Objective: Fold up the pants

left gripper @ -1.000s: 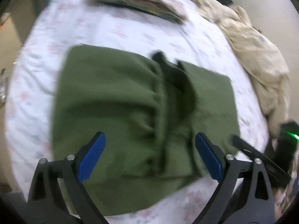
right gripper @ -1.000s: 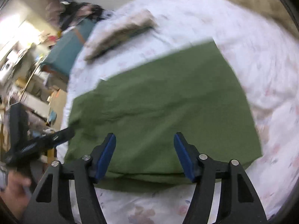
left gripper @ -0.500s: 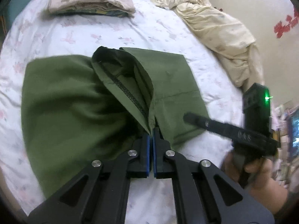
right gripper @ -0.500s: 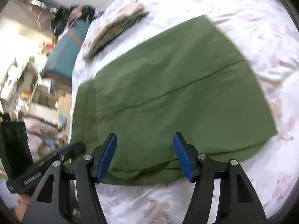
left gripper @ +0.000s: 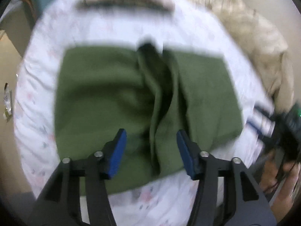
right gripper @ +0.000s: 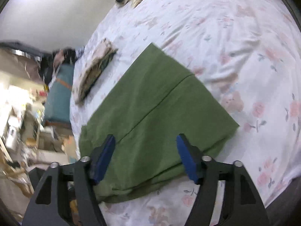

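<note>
Currently, a pair of olive-green fabric pants (left gripper: 105, 94) is seen lying on a white bedsheet printed with pink flowers (left gripper: 43, 101), in a roughly rectangular folded shape. In the blurred left wrist view, a raised ridge of bunched cloth is seen running down the middle of the garment, with a dark opening at its far end. The left gripper (left gripper: 151, 146) is held above the near edge of the pants with its blue-padded jaws spread apart, and nothing is held between them. Beyond the pants, a flat folded stack of beige patterned cloth (left gripper: 124, 0) is seen near the far edge of the bed, and a crumpled cream-coloured blanket (left gripper: 259, 33) is heaped along the right side. In the right wrist view, the pants (right gripper: 160, 113) are shown smooth, crossed by a straight seam line. The right gripper (right gripper: 145, 154) is positioned over the near edge of the garment, its jaws likewise parted and empty. The folded stack (right gripper: 94, 71) is seen at the left of the bedsheet (right gripper: 244, 47).
</note>
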A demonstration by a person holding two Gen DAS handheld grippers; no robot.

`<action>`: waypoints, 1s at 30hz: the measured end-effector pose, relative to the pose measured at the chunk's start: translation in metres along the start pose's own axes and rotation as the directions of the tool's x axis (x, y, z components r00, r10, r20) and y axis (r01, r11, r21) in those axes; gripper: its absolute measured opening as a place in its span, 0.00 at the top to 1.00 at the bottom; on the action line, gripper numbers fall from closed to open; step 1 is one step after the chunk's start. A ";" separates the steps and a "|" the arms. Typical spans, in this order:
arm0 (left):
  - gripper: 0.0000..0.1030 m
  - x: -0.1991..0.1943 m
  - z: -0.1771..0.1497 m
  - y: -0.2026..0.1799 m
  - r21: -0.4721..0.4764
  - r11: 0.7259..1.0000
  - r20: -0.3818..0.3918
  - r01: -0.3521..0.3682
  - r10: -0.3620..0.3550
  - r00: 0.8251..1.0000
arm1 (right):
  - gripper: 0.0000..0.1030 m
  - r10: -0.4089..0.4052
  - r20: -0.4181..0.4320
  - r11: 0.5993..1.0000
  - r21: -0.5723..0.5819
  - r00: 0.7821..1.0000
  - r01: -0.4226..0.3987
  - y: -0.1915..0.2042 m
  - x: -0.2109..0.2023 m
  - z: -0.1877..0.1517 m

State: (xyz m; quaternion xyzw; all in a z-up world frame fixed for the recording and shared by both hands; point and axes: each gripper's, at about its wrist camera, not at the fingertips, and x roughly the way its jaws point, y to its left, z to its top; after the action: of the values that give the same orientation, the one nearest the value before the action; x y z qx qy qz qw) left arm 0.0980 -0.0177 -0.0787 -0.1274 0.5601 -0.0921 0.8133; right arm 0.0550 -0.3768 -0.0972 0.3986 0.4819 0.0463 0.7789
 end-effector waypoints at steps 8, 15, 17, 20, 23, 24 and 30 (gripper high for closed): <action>0.43 0.040 0.000 -0.007 0.113 0.975 -0.041 -0.193 0.198 0.979 | 0.27 -0.082 0.003 0.939 0.334 0.997 0.076 -0.074 0.001 -0.017; 0.43 0.053 -0.001 0.013 0.029 0.983 -0.121 -0.183 0.186 0.975 | 0.27 -0.206 0.025 0.925 0.332 0.978 0.186 -0.081 0.016 0.002; 0.43 0.054 -0.003 0.010 0.041 0.981 -0.118 -0.191 0.194 0.974 | 0.29 -0.230 0.039 0.929 0.308 0.972 0.208 -0.079 0.020 0.006; 0.43 0.055 -0.004 0.008 0.059 0.979 -0.117 -0.197 0.203 0.972 | 0.74 -0.242 0.015 0.943 0.240 0.970 0.231 -0.074 0.030 0.010; 0.43 0.056 -0.004 0.006 0.057 0.980 -0.118 -0.188 0.194 0.974 | 0.94 -0.261 0.085 0.952 0.190 0.962 0.241 -0.062 0.015 0.012; 0.43 0.055 -0.004 0.006 0.055 0.981 -0.118 -0.186 0.192 0.974 | 0.96 -0.258 0.115 0.957 0.167 0.959 0.238 -0.056 0.009 0.012; 0.44 0.032 -0.004 0.016 -0.009 0.991 -0.093 -0.132 0.130 0.987 | 0.97 -0.118 0.255 0.989 -0.054 0.960 0.136 0.002 -0.022 0.005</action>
State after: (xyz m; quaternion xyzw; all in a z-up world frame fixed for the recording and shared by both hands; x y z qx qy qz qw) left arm 0.1061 -0.0121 -0.1134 -0.0920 0.6048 -0.0401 0.7900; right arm 0.0474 -0.3883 -0.0796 0.3416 0.4019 -0.0376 0.8487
